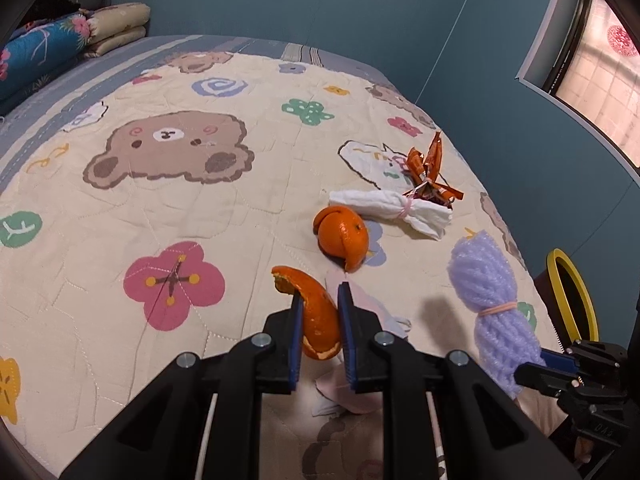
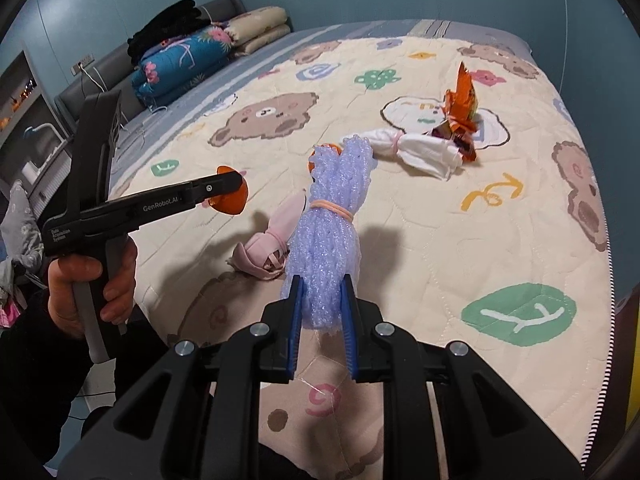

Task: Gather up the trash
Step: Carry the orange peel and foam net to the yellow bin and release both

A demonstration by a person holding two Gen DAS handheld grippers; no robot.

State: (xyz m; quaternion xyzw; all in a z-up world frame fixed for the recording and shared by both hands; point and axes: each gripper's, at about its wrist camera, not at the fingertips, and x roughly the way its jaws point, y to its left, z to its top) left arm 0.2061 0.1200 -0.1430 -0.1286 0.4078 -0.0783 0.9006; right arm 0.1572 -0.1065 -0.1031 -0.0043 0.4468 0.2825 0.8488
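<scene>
My left gripper (image 1: 320,296) is shut on a curled strip of orange peel (image 1: 316,316) held above the bed; it also shows in the right wrist view (image 2: 230,196). My right gripper (image 2: 320,288) is shut on a lilac foam net bundle (image 2: 332,224) tied with a rubber band, also seen in the left wrist view (image 1: 484,292). On the quilt lie a larger orange peel (image 1: 342,238), a white tissue roll (image 1: 392,210), orange snack wrappers (image 1: 430,172) and a pink crumpled cloth (image 2: 266,246).
A cartoon bear quilt (image 1: 168,208) covers the bed. Folded blankets (image 2: 188,56) are stacked at the headboard. A yellow-rimmed bin (image 1: 572,296) stands beside the bed on the right. A blue wall and a window (image 1: 600,68) lie beyond.
</scene>
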